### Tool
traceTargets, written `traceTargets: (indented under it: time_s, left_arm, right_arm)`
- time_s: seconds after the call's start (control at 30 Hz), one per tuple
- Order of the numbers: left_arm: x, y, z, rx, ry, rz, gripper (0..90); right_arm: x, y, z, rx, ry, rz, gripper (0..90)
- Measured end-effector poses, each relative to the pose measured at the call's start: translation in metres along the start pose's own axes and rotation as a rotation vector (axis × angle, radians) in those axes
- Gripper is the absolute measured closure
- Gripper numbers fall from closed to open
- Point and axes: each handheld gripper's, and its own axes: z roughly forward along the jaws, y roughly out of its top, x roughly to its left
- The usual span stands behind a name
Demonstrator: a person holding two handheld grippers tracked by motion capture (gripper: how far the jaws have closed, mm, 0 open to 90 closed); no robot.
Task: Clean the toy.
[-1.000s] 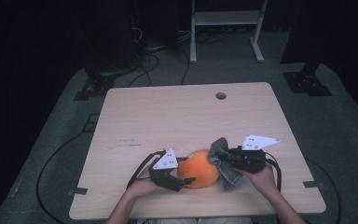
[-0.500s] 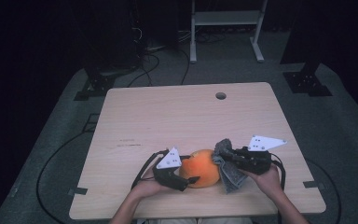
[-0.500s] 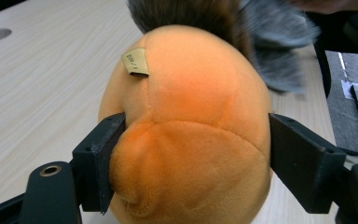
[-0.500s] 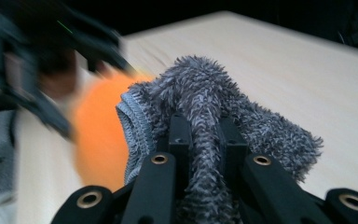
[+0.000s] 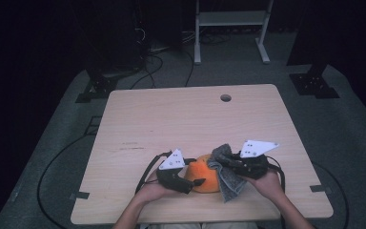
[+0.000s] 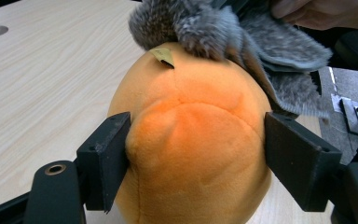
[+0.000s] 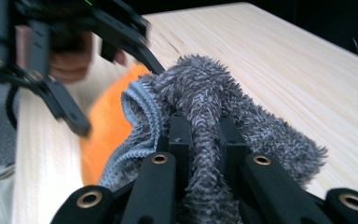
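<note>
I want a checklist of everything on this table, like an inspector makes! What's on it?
Surface: light wooden table with a round hole near the far edge.
Job's things: orange plush toy at the near edge; grey fluffy cloth pressed on its top.
Clutter: nothing seen.
Grippers: left gripper has its fingers on both sides of the plush toy; right gripper is shut on the cloth.
Cables: black cable loops from the left gripper; more cables lie on the floor beyond the table.
Surroundings: dark room, grey floor, white metal stand behind.
</note>
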Motion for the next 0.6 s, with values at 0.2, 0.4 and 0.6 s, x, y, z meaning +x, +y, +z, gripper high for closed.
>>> traceTargets:
  time_s: [0.2, 0.4, 0.6]
  left_arm:
    - [-0.005, 0.002, 0.006, 0.007, 0.012, 0.033, 27.4]
    - [-0.007, 0.005, 0.007, 0.002, -0.006, 0.042, 25.0]
    - [0.003, 0.001, 0.008, 0.039, -0.005, -0.061, 18.0]
  right_arm:
    - [-0.006, -0.009, -0.015, 0.017, -0.036, 0.032, 79.1]
    - [0.008, 0.006, -0.008, -0.008, 0.031, -0.036, 79.0]
    - [0.001, -0.005, -0.007, -0.009, 0.026, -0.003, 79.1]
